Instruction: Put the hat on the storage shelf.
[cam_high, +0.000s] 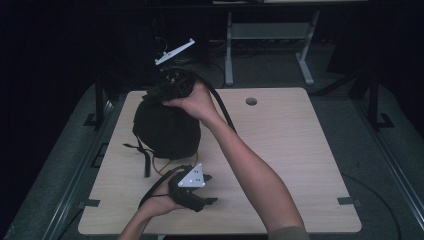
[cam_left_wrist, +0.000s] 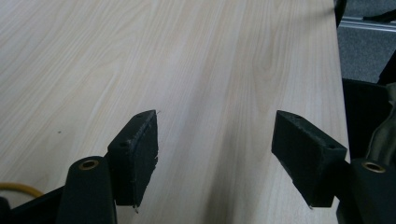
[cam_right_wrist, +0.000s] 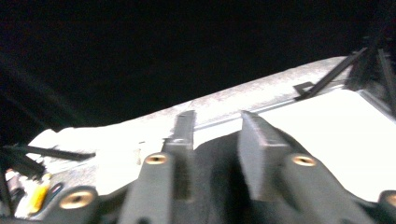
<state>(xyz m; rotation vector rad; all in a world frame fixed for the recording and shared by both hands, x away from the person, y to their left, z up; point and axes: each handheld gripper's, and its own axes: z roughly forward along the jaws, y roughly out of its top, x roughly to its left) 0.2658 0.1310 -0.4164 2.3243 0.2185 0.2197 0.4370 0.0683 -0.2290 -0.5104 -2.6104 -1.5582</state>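
Nearest the person, the left hand (cam_high: 159, 200) holds the left gripper (cam_high: 207, 189) low over the front part of the wooden table (cam_high: 280, 150), its grey three-cornered plate (cam_high: 192, 177) facing up and its jaws pointing to the right. In the left gripper view its two black jaws stand wide apart with nothing but bare tabletop between them, and a bit of yellow cord (cam_left_wrist: 18, 189) shows at the lower left edge. Just beyond that gripper, a black bag (cam_high: 167, 129) sits upright on the left half of the table, with a black strap (cam_high: 145, 157) trailing down its front onto the wood and a loop of yellow cord (cam_high: 162, 167) lying at its base. The right forearm crosses the table diagonally, and the right hand (cam_high: 197, 102) holds the right gripper (cam_high: 167, 87) at the top of the bag, its cable (cam_high: 222, 107) arching back over the wrist. In the right gripper view its jaws stand a narrow gap apart with dark bag fabric (cam_right_wrist: 219, 177) bunched between them; whether they actually pinch it I cannot tell. A round hole (cam_high: 251, 101) lies near the table's far edge, and a grey table frame (cam_high: 270, 35) stands on the floor beyond.
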